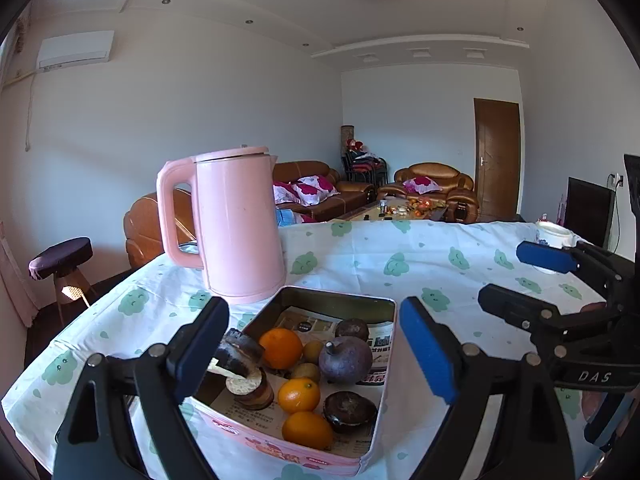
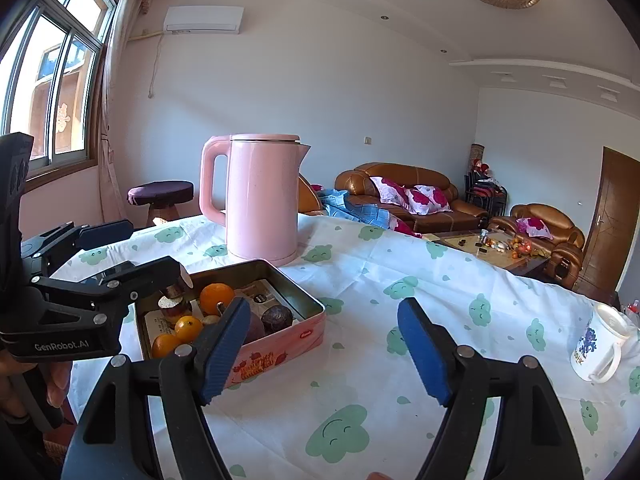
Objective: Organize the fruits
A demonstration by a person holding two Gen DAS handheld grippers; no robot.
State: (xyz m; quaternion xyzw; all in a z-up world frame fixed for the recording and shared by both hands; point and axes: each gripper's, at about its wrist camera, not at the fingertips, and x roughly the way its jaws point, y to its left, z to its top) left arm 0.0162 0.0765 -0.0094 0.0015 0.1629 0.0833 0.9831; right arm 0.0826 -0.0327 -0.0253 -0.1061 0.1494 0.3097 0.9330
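Observation:
A pink rectangular tin [image 1: 372, 412] [image 2: 280, 338] sits on the tablecloth and holds oranges [image 1: 281, 347], small orange kumquats [image 1: 299, 395], a purple mangosteen [image 1: 345, 358], dark passion fruits [image 1: 349, 410] and cut sugarcane pieces [image 1: 250, 386]. My left gripper [image 1: 316, 354] is open and hovers just above the tin, one sugarcane piece [image 1: 240, 354] right by its left pad. My right gripper [image 2: 324, 354] is open and empty, over bare cloth to the right of the tin. The left gripper also shows in the right wrist view [image 2: 132, 252].
A tall pink kettle [image 1: 236, 224] [image 2: 262, 198] stands just behind the tin. A white mug [image 2: 600, 344] lies at the table's right side. The table carries a white cloth with green clouds [image 2: 340, 432]. A stool [image 2: 160, 196] and sofas stand beyond the table.

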